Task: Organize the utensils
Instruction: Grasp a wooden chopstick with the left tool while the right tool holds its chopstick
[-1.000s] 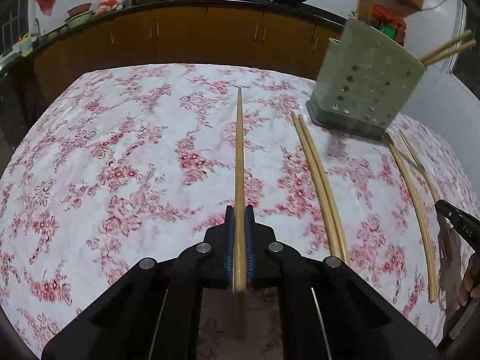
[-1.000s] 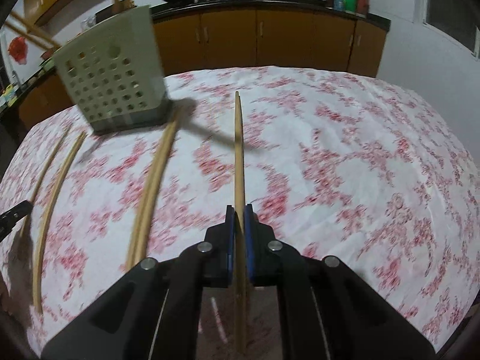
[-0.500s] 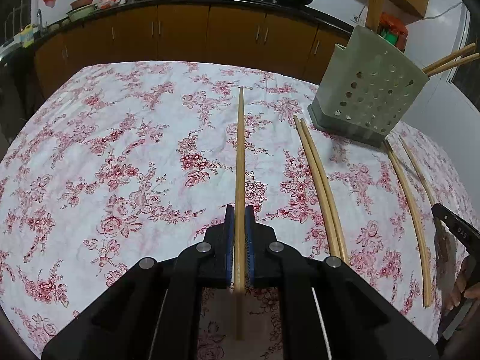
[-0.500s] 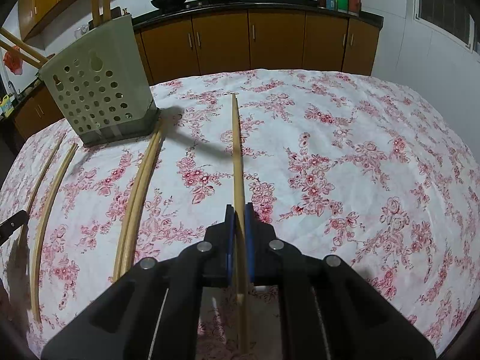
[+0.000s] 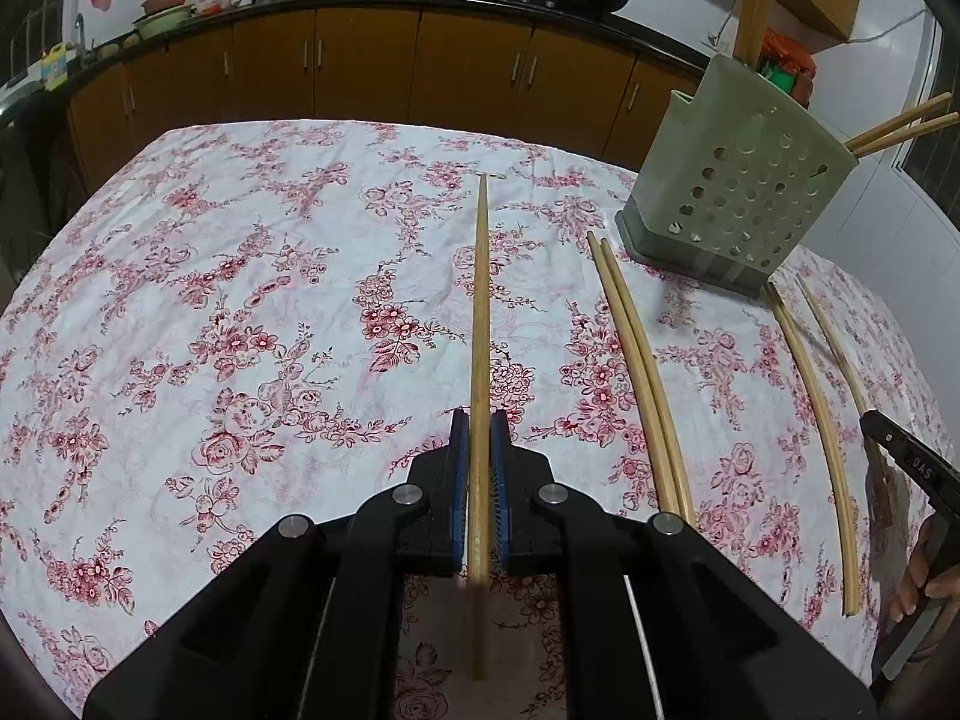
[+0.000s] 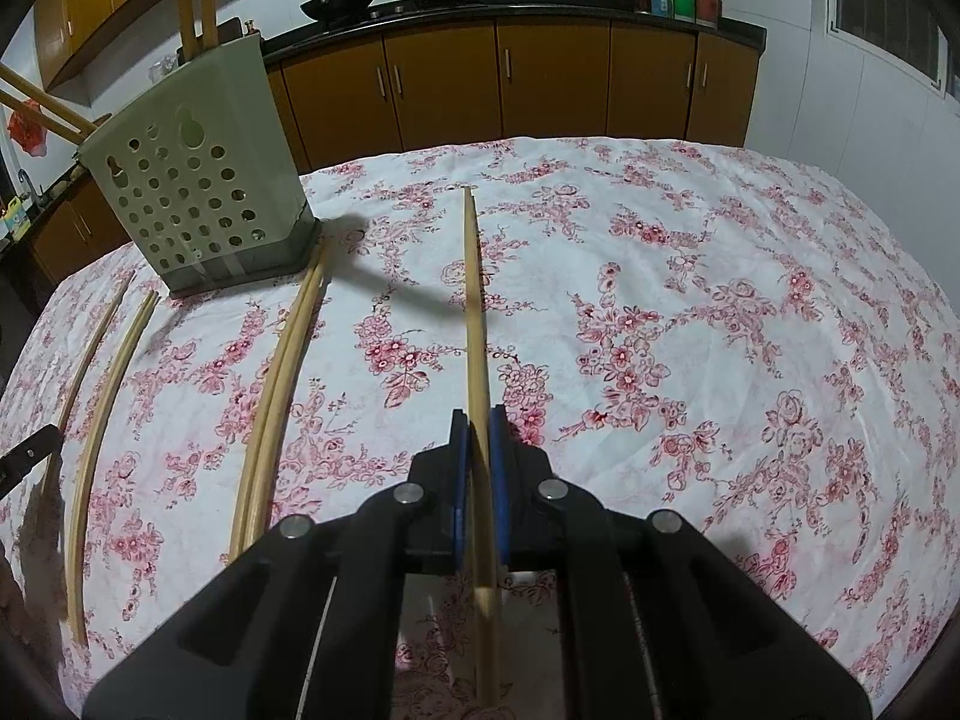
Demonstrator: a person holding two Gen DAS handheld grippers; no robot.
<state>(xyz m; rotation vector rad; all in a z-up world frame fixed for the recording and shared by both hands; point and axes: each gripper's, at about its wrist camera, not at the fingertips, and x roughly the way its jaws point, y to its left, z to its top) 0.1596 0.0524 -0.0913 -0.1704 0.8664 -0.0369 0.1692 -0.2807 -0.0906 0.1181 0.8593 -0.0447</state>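
My left gripper (image 5: 479,429) is shut on a wooden chopstick (image 5: 480,312) that points forward above the floral tablecloth (image 5: 240,312). My right gripper (image 6: 477,426) is shut on another wooden chopstick (image 6: 474,300), also pointing forward. A grey-green perforated utensil holder (image 5: 741,204) stands at the far right in the left wrist view and at the far left in the right wrist view (image 6: 192,198); several chopsticks stick out of its top. A pair of chopsticks (image 5: 639,372) lies on the cloth in front of the holder, and two more (image 5: 822,420) lie further right.
Brown kitchen cabinets (image 5: 372,66) with woks on the counter run behind the table. The other gripper's tip (image 5: 906,462) and a hand show at the right edge of the left wrist view. The pair of chopsticks (image 6: 282,378) also shows in the right wrist view.
Both grippers have drawn back and steadied, each still holding its chopstick. The holder sits slightly farther off in both views.
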